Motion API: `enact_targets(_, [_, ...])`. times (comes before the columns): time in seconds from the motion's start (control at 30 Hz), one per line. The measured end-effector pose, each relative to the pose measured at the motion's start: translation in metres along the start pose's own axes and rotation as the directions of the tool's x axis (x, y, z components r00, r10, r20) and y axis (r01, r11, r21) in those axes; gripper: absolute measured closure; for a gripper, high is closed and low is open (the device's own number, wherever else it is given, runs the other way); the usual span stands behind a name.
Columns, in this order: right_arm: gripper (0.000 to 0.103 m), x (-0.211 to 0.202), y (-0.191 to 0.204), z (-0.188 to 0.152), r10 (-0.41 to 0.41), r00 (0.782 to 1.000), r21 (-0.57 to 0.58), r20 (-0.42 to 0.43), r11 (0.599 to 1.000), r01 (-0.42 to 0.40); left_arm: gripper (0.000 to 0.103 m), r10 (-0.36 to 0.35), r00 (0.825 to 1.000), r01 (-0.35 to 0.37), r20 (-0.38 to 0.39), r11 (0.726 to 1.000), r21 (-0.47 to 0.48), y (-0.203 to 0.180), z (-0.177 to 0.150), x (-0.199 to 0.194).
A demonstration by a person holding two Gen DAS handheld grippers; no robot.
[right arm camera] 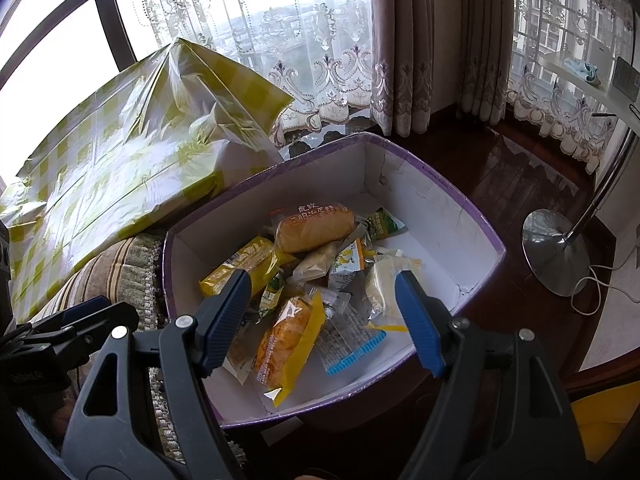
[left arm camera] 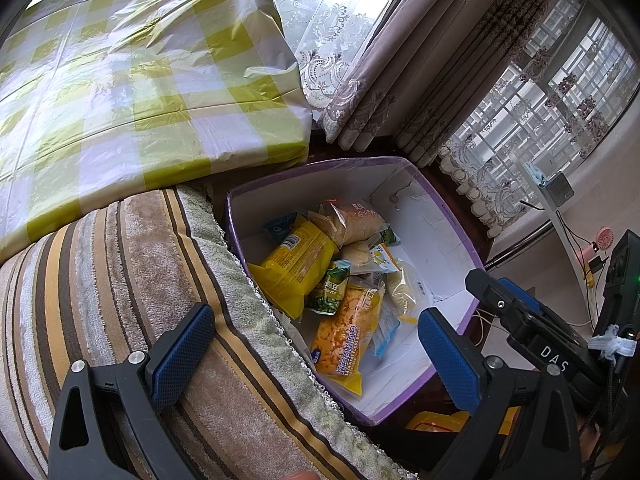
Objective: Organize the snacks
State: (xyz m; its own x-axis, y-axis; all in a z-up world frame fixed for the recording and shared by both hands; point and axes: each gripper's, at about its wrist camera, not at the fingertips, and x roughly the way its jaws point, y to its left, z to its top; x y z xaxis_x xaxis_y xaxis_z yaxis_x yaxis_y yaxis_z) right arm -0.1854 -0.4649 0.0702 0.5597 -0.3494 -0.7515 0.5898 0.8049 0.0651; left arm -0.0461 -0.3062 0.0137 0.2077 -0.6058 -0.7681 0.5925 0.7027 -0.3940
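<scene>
1. Purple-rimmed white cardboard box (right arm camera: 440, 216) of packaged snacks (right arm camera: 296, 280) sits on dark wooden floor (right arm camera: 516, 176), striped sofa cushion (left arm camera: 120, 280) at nine o'clock.
2. Left gripper (left arm camera: 316, 356) and right gripper (right arm camera: 324, 316): jaws wide, empty.

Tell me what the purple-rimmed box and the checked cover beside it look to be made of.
The purple-rimmed box looks like thin cardboard: matte white inner walls, creased and dented, with folded corner seams. The checked cover looks like thin glossy plastic sheeting: it shines under the window light and wrinkles into sharp translucent folds. The snack packets inside seem to be clear and printed plastic film.
</scene>
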Motion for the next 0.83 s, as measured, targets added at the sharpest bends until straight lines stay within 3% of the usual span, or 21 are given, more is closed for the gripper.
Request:
enact_targets(0.63, [0.026,0.0,0.0,-0.001,0.0,1.0,0.003,0.001,1.0,0.0,0.001,0.001,1.0,-0.001,0.002,1.0,0.001,0.001,0.0,0.0])
enact_targets(0.83, [0.026,-0.003,0.0,-0.001,-0.001,1.0,0.0,0.003,1.0,0.001,0.0,-0.042,0.998,0.043,0.038,0.999,-0.024,0.007,0.006,-0.011])
